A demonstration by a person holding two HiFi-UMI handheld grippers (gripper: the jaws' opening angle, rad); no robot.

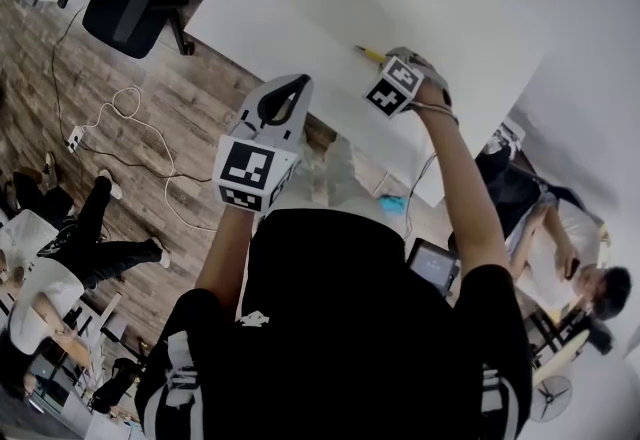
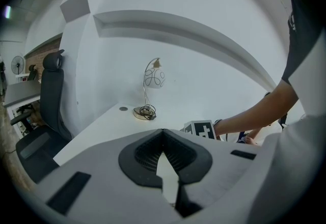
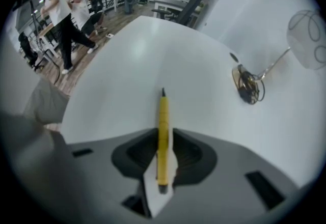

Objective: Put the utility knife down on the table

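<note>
Yellow utility knife (image 3: pixel 162 141) in right gripper (image 3: pixel 163 130); head view — tip only

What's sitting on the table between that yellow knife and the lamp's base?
Nothing: in the right gripper view, only bare white table stretches between the utility knife, held in the right gripper, and the lamp base.

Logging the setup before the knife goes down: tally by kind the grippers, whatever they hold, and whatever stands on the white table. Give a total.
Utility knife: 1
Lamp: 1
Grippers: 2, left gripper and right gripper
Total: 4
</note>
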